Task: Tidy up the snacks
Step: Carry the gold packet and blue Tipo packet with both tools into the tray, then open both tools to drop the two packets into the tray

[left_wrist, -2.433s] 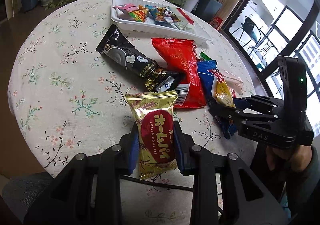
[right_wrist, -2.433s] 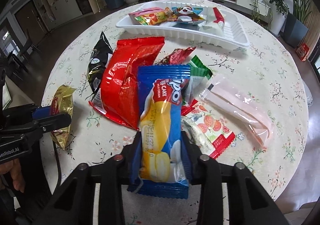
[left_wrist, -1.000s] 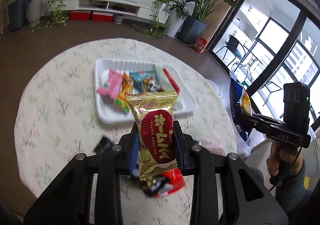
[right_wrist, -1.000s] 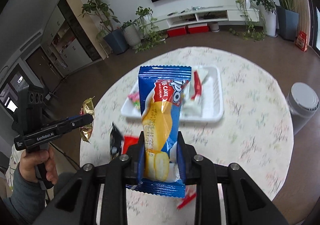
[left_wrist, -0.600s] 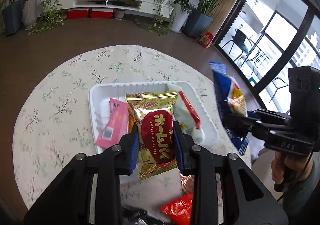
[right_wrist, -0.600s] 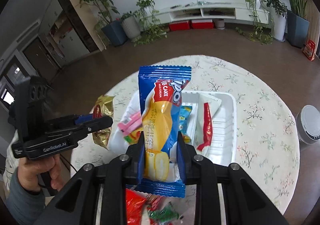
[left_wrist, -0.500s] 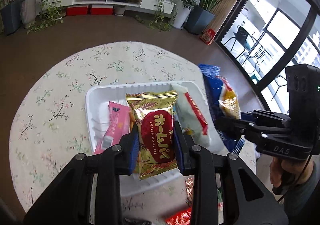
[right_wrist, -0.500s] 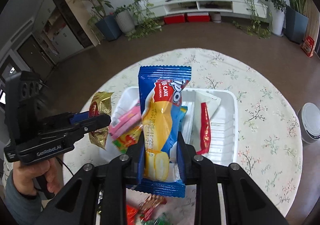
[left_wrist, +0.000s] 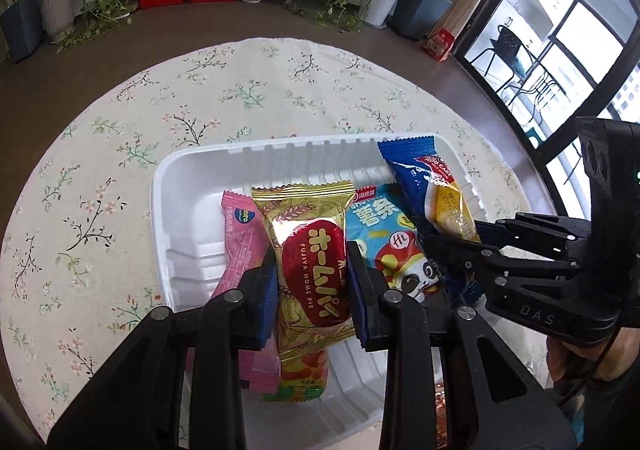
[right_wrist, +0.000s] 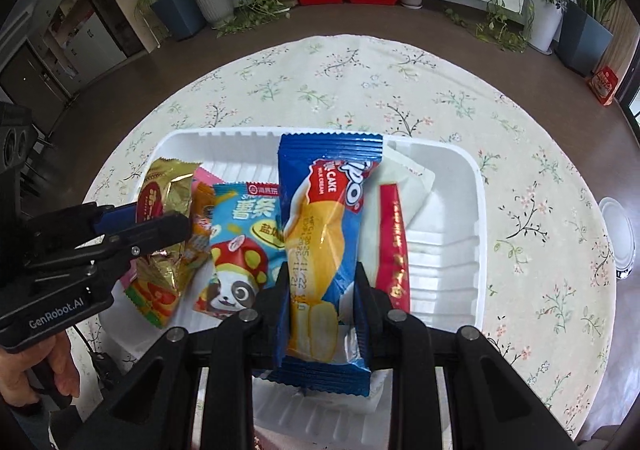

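The left gripper (left_wrist: 312, 290) is pinching the gold pie packet (left_wrist: 310, 270) across its middle, and the right gripper (right_wrist: 322, 290) is pinching the blue cake packet (right_wrist: 326, 234) the same way; both packets are held over the white tray (left_wrist: 176, 178), which rests on the bench (left_wrist: 100, 154) with the floral cloth. Inside the tray, beneath and beside the held packets, lie a pink bar (left_wrist: 240, 242) toward the tray's left part, a light-blue chip bag (right_wrist: 240, 242) at its middle, and a white and red sachet (right_wrist: 394, 234) toward its right part. The tray's far wall and right end show bare ribbed floor. The two grippers sit close together over the tray, the right one just beside the left. Judged risks from this position: releasing both packets at once may let them land on the snacks already in the tray and slide into an untidy stack; the glossy wrappers are likely to be slick, so a packet dropped on a sloped neighbour could skid toward the rim. The close spacing of the grippers may cause a knock as the fingers spread, which could nudge the light tray on the cloth. Whether either packet already touches the contents below cannot be told.
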`<state>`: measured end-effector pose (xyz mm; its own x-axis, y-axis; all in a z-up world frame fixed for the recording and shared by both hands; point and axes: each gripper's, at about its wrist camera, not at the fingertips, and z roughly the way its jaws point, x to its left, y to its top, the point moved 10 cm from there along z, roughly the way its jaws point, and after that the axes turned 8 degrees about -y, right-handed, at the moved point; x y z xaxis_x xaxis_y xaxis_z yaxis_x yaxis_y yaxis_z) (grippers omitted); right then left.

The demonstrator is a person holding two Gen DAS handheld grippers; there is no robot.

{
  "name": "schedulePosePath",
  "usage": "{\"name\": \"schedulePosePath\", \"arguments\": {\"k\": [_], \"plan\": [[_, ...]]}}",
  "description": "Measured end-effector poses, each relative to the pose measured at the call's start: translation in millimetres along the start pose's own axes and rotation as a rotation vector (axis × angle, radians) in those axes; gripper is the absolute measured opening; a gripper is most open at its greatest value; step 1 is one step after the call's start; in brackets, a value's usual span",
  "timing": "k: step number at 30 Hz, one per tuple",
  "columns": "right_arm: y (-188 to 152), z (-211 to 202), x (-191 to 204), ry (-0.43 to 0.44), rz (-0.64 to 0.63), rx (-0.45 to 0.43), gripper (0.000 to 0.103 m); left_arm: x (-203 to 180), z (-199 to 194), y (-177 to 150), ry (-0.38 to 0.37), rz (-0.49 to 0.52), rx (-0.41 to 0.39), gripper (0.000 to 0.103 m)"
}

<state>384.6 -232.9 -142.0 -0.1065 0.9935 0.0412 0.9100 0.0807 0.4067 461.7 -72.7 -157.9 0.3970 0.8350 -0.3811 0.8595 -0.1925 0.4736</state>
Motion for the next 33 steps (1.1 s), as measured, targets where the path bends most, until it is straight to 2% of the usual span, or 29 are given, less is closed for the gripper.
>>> {"name": "schedulePosePath", "arguments": {"k": [5, 22, 26, 28, 30, 33], "plan": [[-5.0, 6.8, -6.5, -0.038, -0.005, 0.032, 0.029, -1.1, 7.1, -5.1, 0.019, 0.023, 0.012, 0.028], [-10.9, 15.4, 1.2, -0.052, -0.015, 0.024, 0.029, -2.8, 27.2, -13.7, 0.041, 0.027, 0.024, 0.03], [-11.3, 12.8, 3.7, -0.062, -0.029, 0.014, 0.033, -2.2, 25.3, -14.1, 0.035, 0.016, 0.023, 0.03], [-11.0, 10.7, 4.7, -0.073, -0.039, 0.01, 0.038, -3.5, 23.0, -13.9, 0.035, 0.017, 0.016, 0.035], [-9.1, 7.0, 4.7, -0.081, -0.041, -0.003, 0.042, -3.8, 18.4, -12.3, 0.041, 0.017, 0.003, 0.055], [-7.4, 0.3, 4.0, -0.088, -0.039, -0.02, 0.044, -4.8, 10.9, -9.3, 0.038, 0.01, -0.014, 0.064]]}}
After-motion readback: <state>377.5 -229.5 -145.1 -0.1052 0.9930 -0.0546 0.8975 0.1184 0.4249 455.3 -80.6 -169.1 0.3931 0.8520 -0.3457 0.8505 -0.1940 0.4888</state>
